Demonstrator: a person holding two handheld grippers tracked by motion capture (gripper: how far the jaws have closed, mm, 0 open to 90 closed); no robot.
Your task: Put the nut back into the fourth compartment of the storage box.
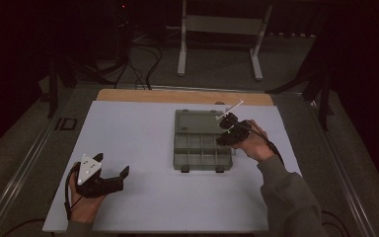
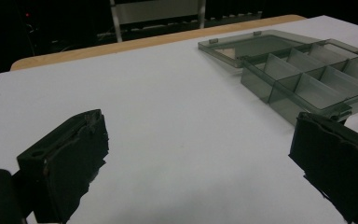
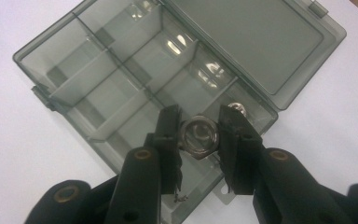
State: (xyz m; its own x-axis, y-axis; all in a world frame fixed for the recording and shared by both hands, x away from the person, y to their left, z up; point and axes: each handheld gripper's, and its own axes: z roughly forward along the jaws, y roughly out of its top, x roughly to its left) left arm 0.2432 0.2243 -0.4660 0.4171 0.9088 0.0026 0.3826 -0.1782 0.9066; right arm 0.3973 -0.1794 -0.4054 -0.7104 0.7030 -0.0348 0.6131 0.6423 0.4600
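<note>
we hold a metal nut (image 3: 198,136) pinched in our right claw (image 3: 199,135) over the open box (image 3: 121,88), not yet dropped in, while our left claw (image 2: 200,154) rests released on the table (image 2: 168,116).

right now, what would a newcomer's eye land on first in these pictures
First, the metal nut pinched in the right gripper, held just above the grey compartment box, which lies open on the white table with its lid folded flat. One small metal piece already sits in a corner compartment. The left gripper rests open at the table's near left.
</note>
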